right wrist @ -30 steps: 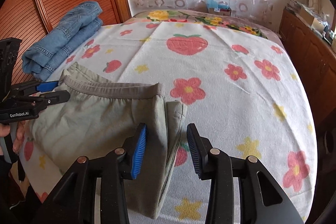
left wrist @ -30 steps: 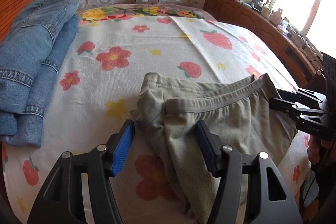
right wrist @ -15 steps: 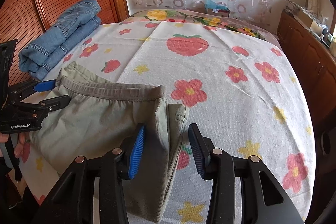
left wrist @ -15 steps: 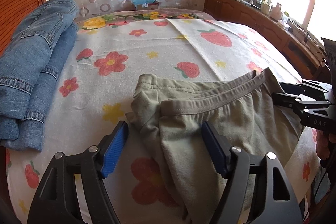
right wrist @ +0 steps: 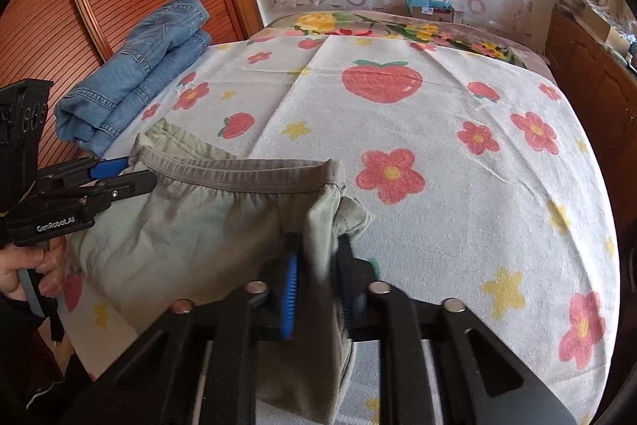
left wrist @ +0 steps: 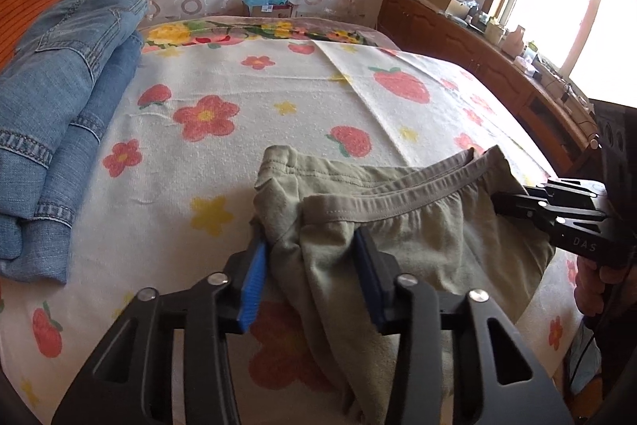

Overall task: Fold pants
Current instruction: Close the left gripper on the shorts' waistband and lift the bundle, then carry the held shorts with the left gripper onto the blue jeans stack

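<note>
Olive-green pants (left wrist: 418, 237) lie folded at the near edge of the bed, waistband up. In the right wrist view the pants (right wrist: 191, 226) hang partly over the edge. My left gripper (left wrist: 308, 251) has its blue pads around the left side of the fabric, still a little apart. My right gripper (right wrist: 316, 257) is shut on the right side fold of the pants. Each gripper also shows in the other's view: the right one (left wrist: 513, 204) and the left one (right wrist: 131, 174).
A folded stack of blue jeans (left wrist: 59, 114) lies at the bed's left side. The bed has a strawberry-and-flower towel cover (right wrist: 438, 166). A wooden wardrobe (right wrist: 99, 6) stands left, a wooden cabinet (left wrist: 477, 58) right under the window.
Both grippers moved forward onto the pants' side edges and closed in. The right gripper has shut on the fold; the left has narrowed around the fabric.
</note>
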`<state>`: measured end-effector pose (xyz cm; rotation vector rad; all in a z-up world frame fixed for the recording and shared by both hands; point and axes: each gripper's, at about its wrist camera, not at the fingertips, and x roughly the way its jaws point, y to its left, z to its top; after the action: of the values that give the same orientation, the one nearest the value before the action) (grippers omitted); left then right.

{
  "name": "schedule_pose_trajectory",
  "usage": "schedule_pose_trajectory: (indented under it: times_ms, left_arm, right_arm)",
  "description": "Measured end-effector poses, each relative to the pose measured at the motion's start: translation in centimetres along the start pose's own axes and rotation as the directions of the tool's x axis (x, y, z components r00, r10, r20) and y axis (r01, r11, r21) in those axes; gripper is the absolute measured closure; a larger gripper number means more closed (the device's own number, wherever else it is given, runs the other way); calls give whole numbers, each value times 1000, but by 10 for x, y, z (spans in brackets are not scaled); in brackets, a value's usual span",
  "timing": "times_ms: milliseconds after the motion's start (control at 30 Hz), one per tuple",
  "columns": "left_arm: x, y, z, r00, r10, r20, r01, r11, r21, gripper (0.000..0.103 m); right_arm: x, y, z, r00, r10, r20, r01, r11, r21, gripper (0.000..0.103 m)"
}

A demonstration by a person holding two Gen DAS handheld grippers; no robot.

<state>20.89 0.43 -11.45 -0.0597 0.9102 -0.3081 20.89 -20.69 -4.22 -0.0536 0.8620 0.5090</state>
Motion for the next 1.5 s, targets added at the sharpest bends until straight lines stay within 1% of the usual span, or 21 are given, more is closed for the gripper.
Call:
schedule_pose_trajectory:
  times_ms: [67, 100, 133, 167, 333, 433, 633, 767, 867, 1000, 1100, 1300, 1367, 1500]
  left_arm:
    - [-1, -2, -1, 1000, -10, 2, 10, 1000, 5, 77]
    - [-2, -3, -1, 1000, -12, 6, 12, 1000, 7, 79]
    - [-4, -4, -1, 1000, -11, 16, 11, 1000, 11, 83]
    - [-8, -5, 0, 1000, -12, 28, 11, 1000, 11, 85]
    - [-33, -11, 3, 995, -27, 93, 25, 999, 23, 87]
    - [-46, -15, 3, 992, -16, 125, 12, 999, 36, 88]
    - [-79, -9, 10, 979, -17, 204, 12, 1000, 26, 89]
    - [-97, -5, 16, 971, -5, 241, -2, 1000, 30, 89]
    - [-109, 0, 20, 963, 16, 269, -26, 999, 32, 89]
    - [-126, 13, 24, 949, 41, 313, -50, 999, 21, 89]
    - [-139, 27, 27, 937, 66, 344, -71, 997, 3, 89]
    - [-159, 61, 38, 912, 137, 387, -135, 990, -31, 89]
    - [-163, 72, 42, 906, 157, 394, -151, 987, -44, 89]
    - [-168, 96, 55, 892, 199, 406, -183, 980, -78, 89]
  right_arm:
    - [0, 0, -1, 1000, 3, 7, -3, 1000, 3, 91]
    - [0, 0, -2, 1000, 4, 13, -4, 1000, 5, 92]
    - [0, 1, -3, 1000, 5, 17, -5, 1000, 8, 93]
    - [-1, 1, -4, 1000, 5, 24, -6, 1000, 10, 93]
    - [-13, 8, -6, 997, 14, 72, -14, 1000, -1, 94]
    - [-26, 14, -5, 993, 24, 115, -22, 1000, -14, 94]
    - [-48, 28, 3, 982, 26, 186, -17, 998, -53, 94]
    - [-60, 38, 9, 973, 43, 225, -25, 996, -84, 94]
    - [-66, 46, 15, 966, 56, 252, -28, 993, -112, 94]
    - [-68, 58, 30, 956, 77, 285, -35, 988, -150, 94]
    - [-63, 70, 48, 950, 100, 297, -44, 981, -188, 94]
    - [-42, 91, 83, 936, 154, 317, -67, 961, -269, 94]
    - [-32, 97, 95, 933, 167, 318, -70, 953, -296, 94]
    - [-5, 95, 121, 931, 193, 310, -87, 941, -326, 94]
